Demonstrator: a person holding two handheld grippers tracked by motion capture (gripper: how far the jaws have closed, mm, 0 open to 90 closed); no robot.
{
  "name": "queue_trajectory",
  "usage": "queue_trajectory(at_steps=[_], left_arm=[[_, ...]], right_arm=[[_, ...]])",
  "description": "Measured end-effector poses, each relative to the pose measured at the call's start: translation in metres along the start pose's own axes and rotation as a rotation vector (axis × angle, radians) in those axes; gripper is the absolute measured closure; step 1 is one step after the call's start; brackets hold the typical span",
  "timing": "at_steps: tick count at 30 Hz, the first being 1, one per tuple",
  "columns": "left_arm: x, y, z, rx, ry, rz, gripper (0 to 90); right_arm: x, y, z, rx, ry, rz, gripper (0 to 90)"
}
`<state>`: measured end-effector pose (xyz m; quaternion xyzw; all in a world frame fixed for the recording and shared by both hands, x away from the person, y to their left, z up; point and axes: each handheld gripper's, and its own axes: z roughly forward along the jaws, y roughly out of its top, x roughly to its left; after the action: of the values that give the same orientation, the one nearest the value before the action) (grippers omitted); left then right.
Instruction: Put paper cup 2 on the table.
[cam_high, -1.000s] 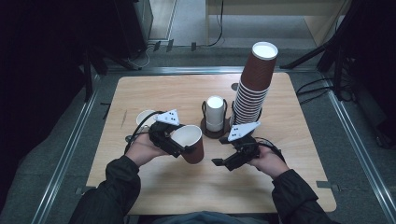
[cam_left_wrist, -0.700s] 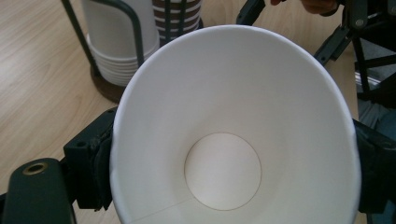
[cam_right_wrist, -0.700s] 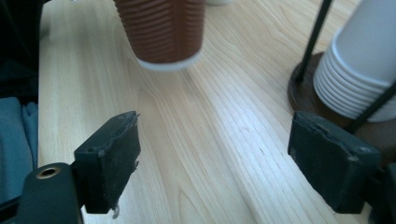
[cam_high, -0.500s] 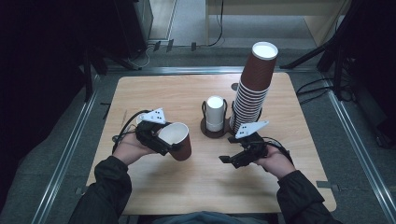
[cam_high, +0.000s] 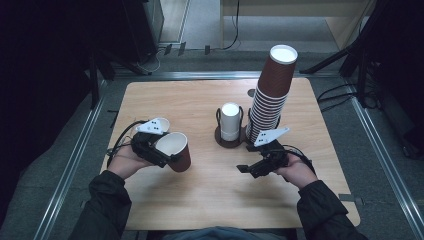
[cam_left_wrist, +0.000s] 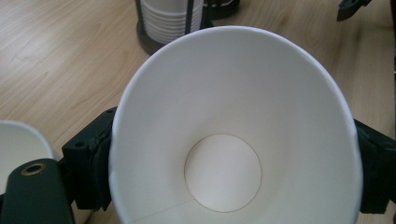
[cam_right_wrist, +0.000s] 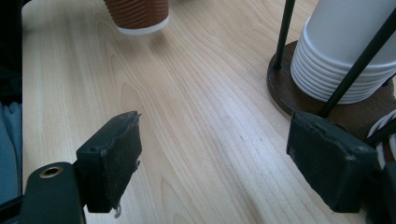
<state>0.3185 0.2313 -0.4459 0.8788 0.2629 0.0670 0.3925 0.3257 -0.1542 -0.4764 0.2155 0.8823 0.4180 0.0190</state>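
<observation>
I see a wooden table (cam_high: 210, 200). On it stands a dark round holder (cam_high: 230, 141) with white cups (cam_high: 230, 120), and just beside it a tall stack of brown cups (cam_high: 272, 95).

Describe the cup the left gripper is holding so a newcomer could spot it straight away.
Start at the wooden table and find the tall stack of brown cups at its far right. The held cup is at the left, clamped in the left gripper. It is the lone brown ribbed cup, tilted, showing its white inside.
</observation>
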Motion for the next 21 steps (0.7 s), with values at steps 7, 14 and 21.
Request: queue_trajectory(at_steps=[7, 14, 21], left_arm=[[0.005, -0.015, -0.007, 0.03, 0.03, -0.003, 9.6], [0.011, -0.028, -0.013, 0.046, 0.046, -0.031, 9.0], [0.015, -0.036, -0.013, 0.07, 0.067, -0.032, 8.0]], right_arm=[[-0.001, -0.001, -0.001, 0.003, -0.002, 0.001, 17.9], [-0.001, -0.002, -0.001, 0.003, -0.016, 0.003, 17.9], [-0.001, -0.003, -0.002, 0.002, -0.028, 0.002, 17.9]])
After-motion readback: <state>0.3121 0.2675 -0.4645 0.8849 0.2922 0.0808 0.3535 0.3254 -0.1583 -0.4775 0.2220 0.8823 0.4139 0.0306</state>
